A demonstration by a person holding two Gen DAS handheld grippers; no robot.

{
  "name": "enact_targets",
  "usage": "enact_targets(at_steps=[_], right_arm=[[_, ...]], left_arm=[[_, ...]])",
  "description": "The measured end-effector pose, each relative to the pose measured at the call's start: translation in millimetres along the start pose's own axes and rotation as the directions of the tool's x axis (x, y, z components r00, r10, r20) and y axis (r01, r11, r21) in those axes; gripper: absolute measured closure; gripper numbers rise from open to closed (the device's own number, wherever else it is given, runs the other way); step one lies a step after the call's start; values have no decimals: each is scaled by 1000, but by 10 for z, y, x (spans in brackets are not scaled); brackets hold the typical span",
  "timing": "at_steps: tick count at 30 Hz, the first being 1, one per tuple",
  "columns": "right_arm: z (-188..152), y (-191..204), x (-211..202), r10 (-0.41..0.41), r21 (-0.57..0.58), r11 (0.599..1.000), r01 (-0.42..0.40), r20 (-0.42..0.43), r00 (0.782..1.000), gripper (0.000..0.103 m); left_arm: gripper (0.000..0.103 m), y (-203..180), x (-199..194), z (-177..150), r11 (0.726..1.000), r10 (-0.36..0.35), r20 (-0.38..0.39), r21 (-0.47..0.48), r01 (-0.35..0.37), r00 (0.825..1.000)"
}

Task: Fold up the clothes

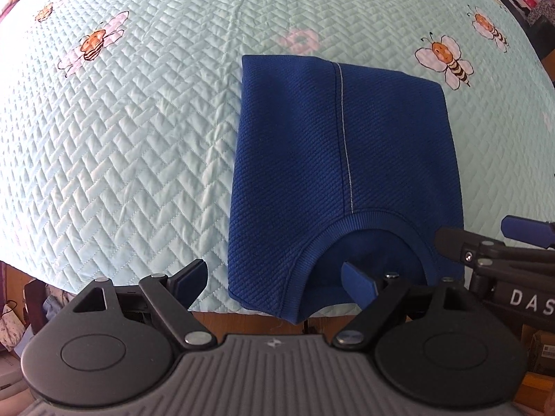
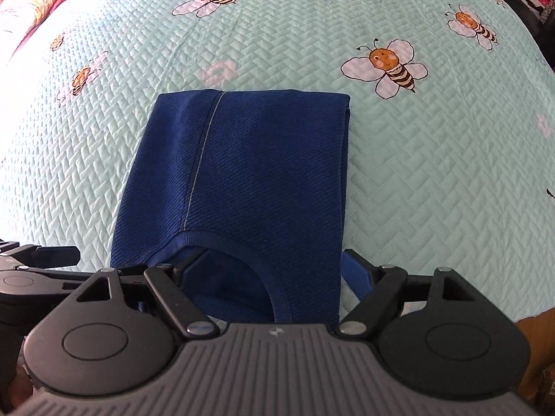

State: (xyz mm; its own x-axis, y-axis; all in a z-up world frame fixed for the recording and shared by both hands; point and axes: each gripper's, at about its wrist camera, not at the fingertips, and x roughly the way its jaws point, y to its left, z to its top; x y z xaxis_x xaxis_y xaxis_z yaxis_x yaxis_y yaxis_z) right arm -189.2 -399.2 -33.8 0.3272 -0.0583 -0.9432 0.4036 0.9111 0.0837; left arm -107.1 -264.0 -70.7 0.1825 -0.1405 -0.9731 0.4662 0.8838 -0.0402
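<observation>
step: both claws are hanging spread wide – holding nothing – over the collar end of the blue shirt point(image 1: 312, 159) | left gripper point(image 1: 274, 277) is straddling its near left corner | right gripper point(image 2: 277, 270) is straddling its near right edge | next: likely pinching both corners – then folding toward the far hem

Blue garment point(image 1: 312, 159): coarse, matt textured knit, ribbed neckband. Beneath it, quilted bedspread point(image 1: 121, 159): pale green cloth, faint sheen, stitched herringbone (bee prints). Left gripper point(image 1: 274, 277), at the garment's neckline: matt black plastic, blue pads, shiny metal rivets.
</observation>
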Motion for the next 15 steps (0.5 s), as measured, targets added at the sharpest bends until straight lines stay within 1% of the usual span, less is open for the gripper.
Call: enact_targets(at_steps=[6,15], right_arm=[[-49,-5,58,-1,-12,1000,0,-25,1000,21],[-168,-4,69,2,-17,1000,-3,-42,999,21]], left_arm=[[16,-7,64,-20,1000,4,-20,7,-4,1000],[16,-36,109,-102,999,6,-42,36,-4,999]])
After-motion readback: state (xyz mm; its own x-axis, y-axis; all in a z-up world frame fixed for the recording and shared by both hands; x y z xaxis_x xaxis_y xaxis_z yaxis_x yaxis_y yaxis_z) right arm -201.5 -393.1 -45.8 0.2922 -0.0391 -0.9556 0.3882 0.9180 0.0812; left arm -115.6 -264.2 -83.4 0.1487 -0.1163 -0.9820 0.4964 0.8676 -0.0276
